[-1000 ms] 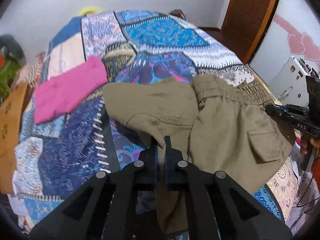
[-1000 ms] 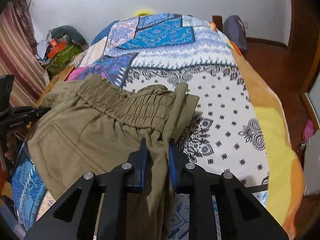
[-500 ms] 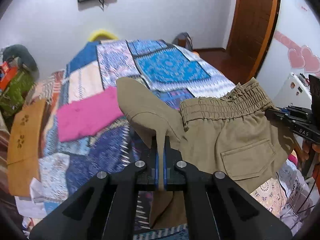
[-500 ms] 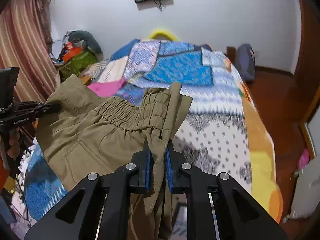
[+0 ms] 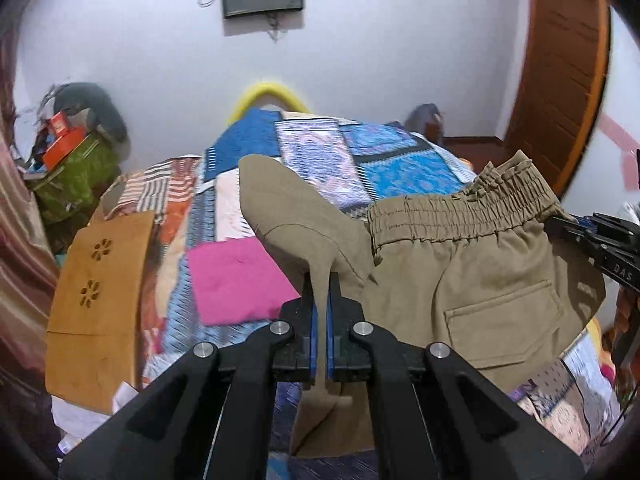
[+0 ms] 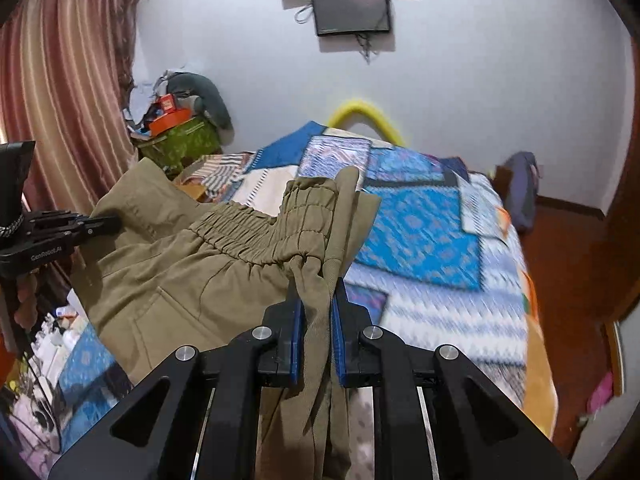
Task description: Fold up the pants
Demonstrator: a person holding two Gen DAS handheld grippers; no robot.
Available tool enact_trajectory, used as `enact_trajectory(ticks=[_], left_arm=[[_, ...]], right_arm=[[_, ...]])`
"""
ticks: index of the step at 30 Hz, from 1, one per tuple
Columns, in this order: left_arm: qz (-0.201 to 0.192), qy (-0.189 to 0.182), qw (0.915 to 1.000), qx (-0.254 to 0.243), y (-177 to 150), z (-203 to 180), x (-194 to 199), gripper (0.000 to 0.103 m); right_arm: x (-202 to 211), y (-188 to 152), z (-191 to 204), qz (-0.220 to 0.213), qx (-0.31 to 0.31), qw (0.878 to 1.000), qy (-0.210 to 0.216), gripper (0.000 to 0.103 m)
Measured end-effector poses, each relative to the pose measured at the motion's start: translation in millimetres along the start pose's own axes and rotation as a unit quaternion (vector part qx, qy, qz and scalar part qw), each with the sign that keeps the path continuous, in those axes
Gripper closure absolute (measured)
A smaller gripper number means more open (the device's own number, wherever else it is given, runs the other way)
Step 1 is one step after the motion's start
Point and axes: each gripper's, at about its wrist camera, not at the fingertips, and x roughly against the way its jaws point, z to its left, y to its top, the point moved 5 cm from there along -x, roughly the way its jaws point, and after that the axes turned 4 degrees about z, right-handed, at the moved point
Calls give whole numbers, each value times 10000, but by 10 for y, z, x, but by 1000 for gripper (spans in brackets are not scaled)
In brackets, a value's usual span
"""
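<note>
The olive-khaki pants (image 5: pixel 472 280) hang in the air above the patchwork bed (image 5: pixel 384 160), stretched between my two grippers. My left gripper (image 5: pixel 320 300) is shut on a fold of the pants' fabric at one side. My right gripper (image 6: pixel 317 300) is shut on the gathered elastic waistband end (image 6: pixel 304 224). The back pocket (image 5: pixel 504 324) faces the left wrist camera. Each gripper shows in the other's view, the right one at the right edge (image 5: pixel 592 240), the left one at the left edge (image 6: pixel 60 232). The lower legs hang out of sight below.
A pink folded garment (image 5: pixel 236 276) lies on the bed near the left side. A tan bag (image 5: pixel 100 296) sits at the bed's left edge. Clutter and a green bag (image 6: pixel 180 140) stand by the curtain (image 6: pixel 64 80). A wooden door (image 5: pixel 560 72) is at the right.
Both grippers have risen and tilted up, lifting the pants off the bed; the wall and the screen on it have come into view. Both stay shut on the fabric.
</note>
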Motion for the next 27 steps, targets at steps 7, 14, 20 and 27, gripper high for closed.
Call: enact_trajectory(ticks=[7, 14, 20, 27], left_arm=[[82, 336, 9986, 396, 239, 698, -441, 100], [357, 552, 9962, 578, 228, 1265, -1121, 100], [820, 638, 9928, 588, -49, 1527, -1833, 100], [1470, 744, 9837, 718, -554, 1713, -2332, 94]], right_arm=[[-621, 464, 354, -39, 323, 9994, 148, 92], [-1434, 574, 512, 153, 463, 9986, 221, 92], [-2134, 385, 562, 528, 455, 9974, 209, 92], [-2400, 121, 481, 891, 612, 9941, 12, 89]])
